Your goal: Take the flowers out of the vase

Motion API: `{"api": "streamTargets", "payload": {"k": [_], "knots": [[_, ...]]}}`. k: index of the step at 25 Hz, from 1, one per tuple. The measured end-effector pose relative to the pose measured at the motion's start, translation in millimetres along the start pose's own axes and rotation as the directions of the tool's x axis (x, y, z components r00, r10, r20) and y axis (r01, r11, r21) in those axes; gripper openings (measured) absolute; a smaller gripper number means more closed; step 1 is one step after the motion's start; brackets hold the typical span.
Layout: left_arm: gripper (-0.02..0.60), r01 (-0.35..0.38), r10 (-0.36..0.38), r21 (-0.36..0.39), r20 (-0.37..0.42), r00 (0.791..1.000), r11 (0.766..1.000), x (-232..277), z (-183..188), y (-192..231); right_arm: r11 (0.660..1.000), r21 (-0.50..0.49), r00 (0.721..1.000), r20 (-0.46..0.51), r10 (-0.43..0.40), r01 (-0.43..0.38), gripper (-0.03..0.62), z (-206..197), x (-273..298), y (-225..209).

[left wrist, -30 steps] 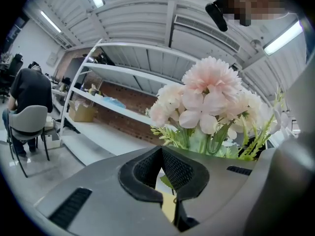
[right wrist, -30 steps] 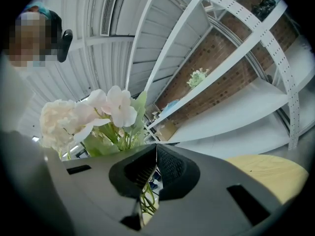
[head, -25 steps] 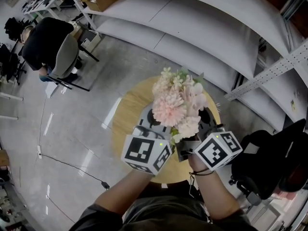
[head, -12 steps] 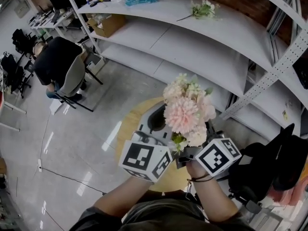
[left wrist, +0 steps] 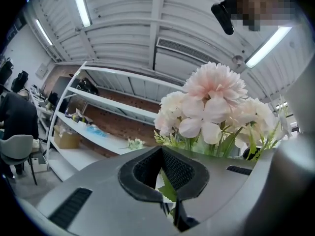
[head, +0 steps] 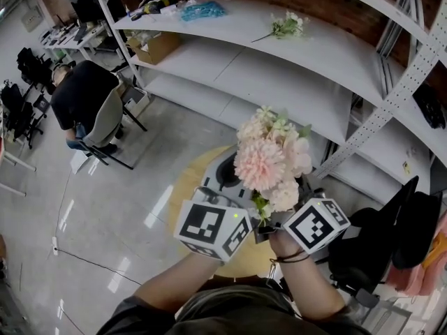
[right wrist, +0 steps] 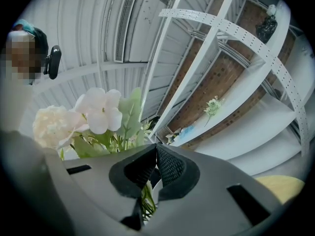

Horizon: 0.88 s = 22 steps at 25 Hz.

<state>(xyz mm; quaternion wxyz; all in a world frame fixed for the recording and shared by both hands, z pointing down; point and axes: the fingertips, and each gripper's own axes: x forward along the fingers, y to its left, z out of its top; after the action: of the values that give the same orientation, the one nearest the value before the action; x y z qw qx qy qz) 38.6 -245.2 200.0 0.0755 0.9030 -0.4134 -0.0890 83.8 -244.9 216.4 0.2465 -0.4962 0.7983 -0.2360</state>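
head view
flowers (head: 269,160): pink and cream bunch, blooms up, held over the round table (head: 180,187) between your two grippers.
hidden: the blooms and both marker cubes cover the lower part of the bunch, so you cannot follow it down.
vase: not made out; whatever sits under the bunch is covered.
left gripper (head: 229,173): grey jaws reach under the bunch from the left, tips lost beneath petals.
right gripper (head: 302,187): mostly behind its cube, against the right side of the bunch.
box (head: 158,45): open, on the second shelf (head: 279,68); contents too small to tell.
sprig (head: 285,26): lies alone on the top shelf.
person (head: 82,93): seated at far left, back to you.

left gripper view
left gripper (left wrist: 162,149): jaws closed, tips together, with a green leaf (left wrist: 169,186) and a dark stem pinched in the gap behind the tips.
flowers (left wrist: 214,95): rise just beyond the jaws; a blurred grey shape blocks their right edge.

right gripper view
right gripper (right wrist: 156,146): jaws meet at the tips, clamped on the green stems (right wrist: 145,200) that run through the gap behind.
flowers (right wrist: 98,114): white blooms and leaves at left, partly cut off by the grey jaw body.
sprig (right wrist: 213,107): small, on a shelf beyond.
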Motion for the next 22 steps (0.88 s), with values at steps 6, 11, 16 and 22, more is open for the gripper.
{"api": "streamTargets", "payload": {"k": [6,11,16,22], "knots": [[0.009,0.017,-0.017,-0.001,0.006,1.000,1.000,-2.6,6.0,-2.0,1.000,-0.009,1.000,0.010,-0.006,0.006,0.015,3.4,-0.9,6.1],[0.009,0.016,-0.016,-0.010,0.006,1.000,1.000,-6.9,5.8,0.2,1.000,-0.006,1.000,0.007,0.005,-0.005,0.015,0.3,-0.3,11.2],[0.009,0.013,-0.013,-0.007,0.011,1.000,1.000,-10.6,7.3,2.0,1.000,-0.011,1.000,-0.004,0.015,-0.015,0.015,-3.4,0.6,14.5],[0.009,0.015,-0.015,-0.003,0.010,1.000,1.000,-13.8,8.8,4.8,1.000,-0.012,1.000,-0.009,0.028,-0.028,0.015,-6.0,4.1,20.2]]}}
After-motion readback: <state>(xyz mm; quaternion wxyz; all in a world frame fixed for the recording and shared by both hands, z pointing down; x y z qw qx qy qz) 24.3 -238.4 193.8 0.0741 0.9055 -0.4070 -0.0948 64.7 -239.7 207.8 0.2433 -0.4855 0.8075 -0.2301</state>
